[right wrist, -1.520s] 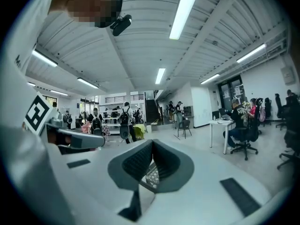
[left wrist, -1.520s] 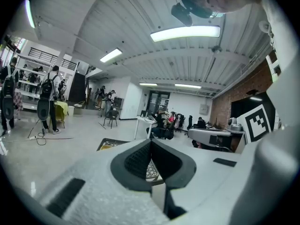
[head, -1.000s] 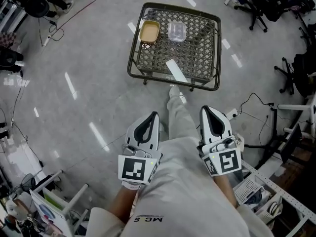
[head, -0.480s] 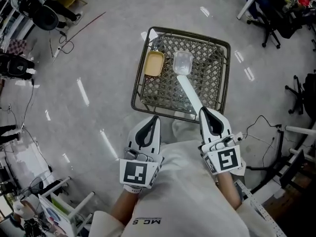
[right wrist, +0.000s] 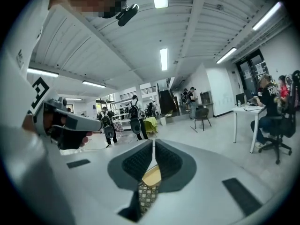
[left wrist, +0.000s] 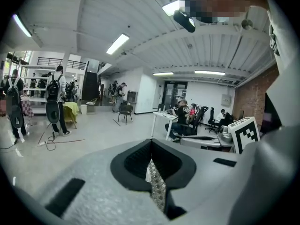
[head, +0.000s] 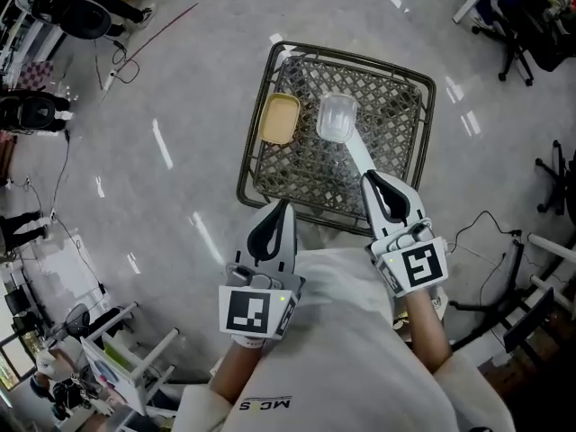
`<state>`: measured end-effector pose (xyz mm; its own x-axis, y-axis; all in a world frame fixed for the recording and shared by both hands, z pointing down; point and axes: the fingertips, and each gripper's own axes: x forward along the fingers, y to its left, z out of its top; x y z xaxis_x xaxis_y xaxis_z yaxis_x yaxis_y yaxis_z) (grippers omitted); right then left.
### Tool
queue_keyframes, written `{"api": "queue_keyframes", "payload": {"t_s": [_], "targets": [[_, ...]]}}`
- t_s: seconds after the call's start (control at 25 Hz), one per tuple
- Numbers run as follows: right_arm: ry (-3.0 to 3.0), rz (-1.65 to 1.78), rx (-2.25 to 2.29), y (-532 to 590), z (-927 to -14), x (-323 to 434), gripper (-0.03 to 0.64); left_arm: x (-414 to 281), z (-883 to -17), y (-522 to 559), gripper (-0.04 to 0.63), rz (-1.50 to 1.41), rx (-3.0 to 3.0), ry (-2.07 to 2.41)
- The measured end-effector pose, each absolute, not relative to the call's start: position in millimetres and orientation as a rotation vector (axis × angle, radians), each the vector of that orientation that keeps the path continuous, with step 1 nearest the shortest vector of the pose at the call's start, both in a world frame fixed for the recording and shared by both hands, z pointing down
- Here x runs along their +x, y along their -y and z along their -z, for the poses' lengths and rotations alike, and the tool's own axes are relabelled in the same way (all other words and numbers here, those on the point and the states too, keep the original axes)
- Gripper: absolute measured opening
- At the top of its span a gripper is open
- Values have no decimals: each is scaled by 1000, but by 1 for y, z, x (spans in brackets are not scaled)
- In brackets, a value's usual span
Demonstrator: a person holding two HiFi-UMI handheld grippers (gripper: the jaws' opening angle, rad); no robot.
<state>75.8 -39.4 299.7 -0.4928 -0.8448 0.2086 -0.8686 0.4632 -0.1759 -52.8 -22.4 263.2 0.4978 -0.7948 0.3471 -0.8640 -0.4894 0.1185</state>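
A low wire-mesh table (head: 409, 165) stands on the grey floor in front of me. On it sit a shallow yellow container (head: 279, 118) and a clear plastic container (head: 337, 117) side by side. My left gripper (head: 281, 205) is held near my torso, just short of the table's near edge, shut and empty. My right gripper (head: 372, 178) reaches over the table's near right part, also shut and empty. In the left gripper view the left gripper (left wrist: 151, 144) shows mesh below its jaws. Under the right gripper (right wrist: 153, 145) the yellow container (right wrist: 151, 176) shows.
Office chairs (head: 513, 25) and a desk stand at the far right. Cables (head: 135, 43) and dark bags (head: 67, 7) lie on the floor at the far left, and a white rack (head: 126, 367) is near left. People with backpacks (left wrist: 55, 97) stand far off.
The table has come closer and now lies just ahead of and under the gripper tips. Mesh and the yellow container now show below the jaws. Both grippers stay shut.
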Motion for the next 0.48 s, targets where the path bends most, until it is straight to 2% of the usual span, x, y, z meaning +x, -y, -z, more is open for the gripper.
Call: {"api": "queue_keyframes", "payload": {"t_s": [0.48], "targets": [[2562,-429,1463,68,-330,83,20,-28,-290,58,25,-377,2439,1335]]}}
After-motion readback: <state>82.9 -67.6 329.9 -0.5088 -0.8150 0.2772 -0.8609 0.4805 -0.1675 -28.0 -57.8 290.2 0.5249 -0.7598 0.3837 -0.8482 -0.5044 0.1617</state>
